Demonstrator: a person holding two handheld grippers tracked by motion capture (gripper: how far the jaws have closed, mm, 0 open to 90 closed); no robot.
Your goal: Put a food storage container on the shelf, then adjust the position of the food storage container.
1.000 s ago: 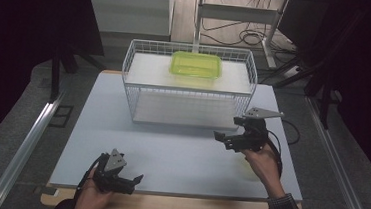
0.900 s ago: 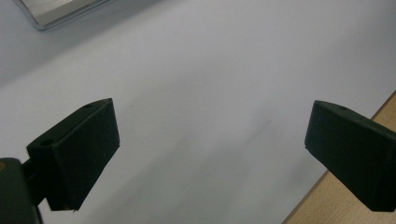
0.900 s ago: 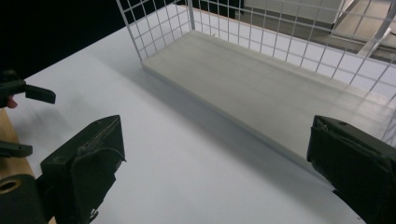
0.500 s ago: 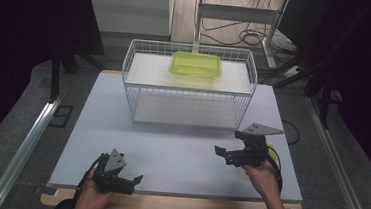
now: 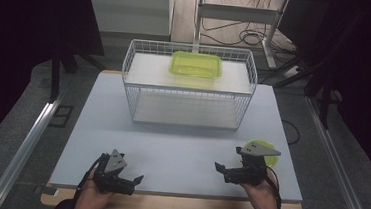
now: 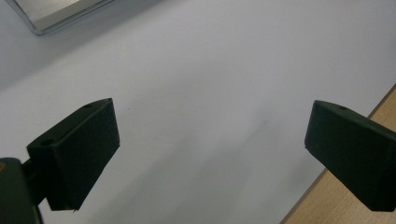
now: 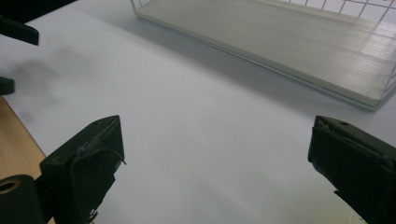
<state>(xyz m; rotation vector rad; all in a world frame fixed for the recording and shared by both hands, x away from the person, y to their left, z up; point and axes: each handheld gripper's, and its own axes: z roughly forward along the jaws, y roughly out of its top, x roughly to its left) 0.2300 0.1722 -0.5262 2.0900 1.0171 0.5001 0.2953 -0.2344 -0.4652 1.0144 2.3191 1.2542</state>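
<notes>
A yellow-green lidded box [image 5: 196,64] sits on the top shelf of a white wire rack [image 5: 189,87] at the back of the table. A small yellow-green round dish [image 5: 264,147] lies on the table's right side, partly hidden behind my right gripper. My right gripper [image 5: 220,168] [image 7: 217,135] is near the front edge, pointing left, open and holding nothing. At the front left my left gripper [image 5: 136,181] [image 6: 211,123] points right over the bare white tabletop, open and holding nothing.
The white tabletop [image 5: 180,149] ends in a wooden front edge [image 6: 355,196]. The rack's lower shelf [image 7: 280,37] lies ahead of my right gripper. In the right gripper view the left gripper's jaw tips [image 7: 18,30] show at far left. Metal rails run along both sides.
My right gripper has drawn back from the rack toward the front edge, uncovering the yellow-green dish beside it. The left gripper has stayed put.
</notes>
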